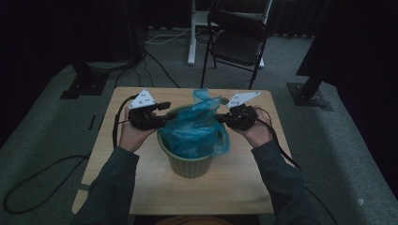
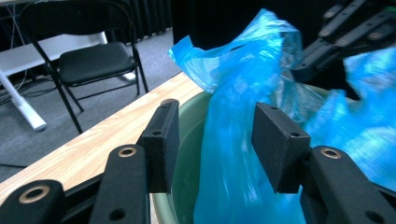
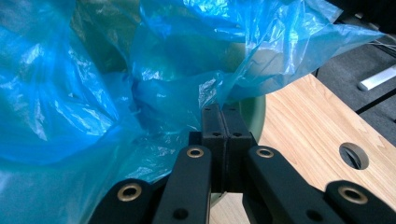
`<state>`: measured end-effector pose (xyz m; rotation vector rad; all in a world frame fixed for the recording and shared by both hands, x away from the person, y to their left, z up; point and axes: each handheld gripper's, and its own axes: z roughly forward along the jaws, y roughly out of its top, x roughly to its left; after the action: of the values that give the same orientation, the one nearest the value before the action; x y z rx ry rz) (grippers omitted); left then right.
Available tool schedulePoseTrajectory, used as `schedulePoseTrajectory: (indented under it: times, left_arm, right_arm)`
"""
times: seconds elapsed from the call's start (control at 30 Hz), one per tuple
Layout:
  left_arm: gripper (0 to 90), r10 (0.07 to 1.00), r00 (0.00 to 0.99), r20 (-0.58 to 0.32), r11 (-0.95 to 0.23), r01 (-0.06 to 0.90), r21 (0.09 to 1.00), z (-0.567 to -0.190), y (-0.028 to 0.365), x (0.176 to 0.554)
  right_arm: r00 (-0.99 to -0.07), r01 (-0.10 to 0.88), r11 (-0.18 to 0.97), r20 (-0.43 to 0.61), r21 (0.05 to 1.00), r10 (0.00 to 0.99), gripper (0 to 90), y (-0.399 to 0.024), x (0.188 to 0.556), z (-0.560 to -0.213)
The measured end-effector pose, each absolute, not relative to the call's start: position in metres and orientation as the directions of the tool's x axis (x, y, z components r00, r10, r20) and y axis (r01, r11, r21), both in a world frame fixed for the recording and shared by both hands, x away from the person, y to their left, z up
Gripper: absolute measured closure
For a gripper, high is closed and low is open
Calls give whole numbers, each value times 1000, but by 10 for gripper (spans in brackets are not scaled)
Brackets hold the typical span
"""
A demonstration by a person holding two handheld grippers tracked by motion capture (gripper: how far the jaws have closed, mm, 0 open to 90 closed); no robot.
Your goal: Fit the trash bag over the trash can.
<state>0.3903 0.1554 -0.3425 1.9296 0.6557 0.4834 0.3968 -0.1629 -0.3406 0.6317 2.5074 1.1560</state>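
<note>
A green plastic bin (image 1: 187, 165) stands mid-table with a crumpled blue plastic bag (image 1: 195, 129) in and over its mouth. My left gripper (image 1: 165, 110) is at the bin's left rim. In the left gripper view its jaws (image 2: 215, 140) stand open, a hanging fold of the bag (image 2: 243, 70) lies between them without being pressed, and the bin's inner wall (image 2: 189, 154) is just behind. My right gripper (image 1: 220, 117) is at the bin's right rim; in the right gripper view (image 3: 222, 112) it is shut on an edge of the bag (image 3: 70, 93) above the bin rim (image 3: 256, 108).
The wooden table (image 1: 244, 187) has bare room around the bin and a round cable hole (image 3: 353, 155) near my right gripper. A black folding chair (image 1: 237, 42) and a white desk leg (image 1: 191, 33) stand beyond the far edge. Cables trail on the carpet.
</note>
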Motion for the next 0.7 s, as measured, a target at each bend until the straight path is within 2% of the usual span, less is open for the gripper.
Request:
schedulePoseTrajectory:
  times: [0.17,0.2,0.23,0.27,0.4,0.7]
  left_arm:
    - [791,645,762,47,-380,267,886,-346,153,399]
    - [791,651,757,55,-394,275,877,-349,153,401]
    - [876,657,752,59,-396,277,876,-350,154,401]
    - [894,662,747,60,-395,279,875,-351,156,402]
    - [896,678,734,48,-378,291,879,-353,162,404]
    - [896,757,651,-56,-274,394,877,-371,197,416]
  right_arm:
    - [-853,265,579,-93,771,513,900,-163,399,-341]
    - [-851,267,578,-92,772,516,900,-164,399,-341]
    - [-844,277,574,-90,770,529,900,-165,401,-340]
    - [-838,286,570,-88,770,539,900,-167,401,-339]
    - [-818,318,555,-73,768,570,900,-171,405,-340]
    - [-754,430,493,1,757,657,900,-190,424,-356]
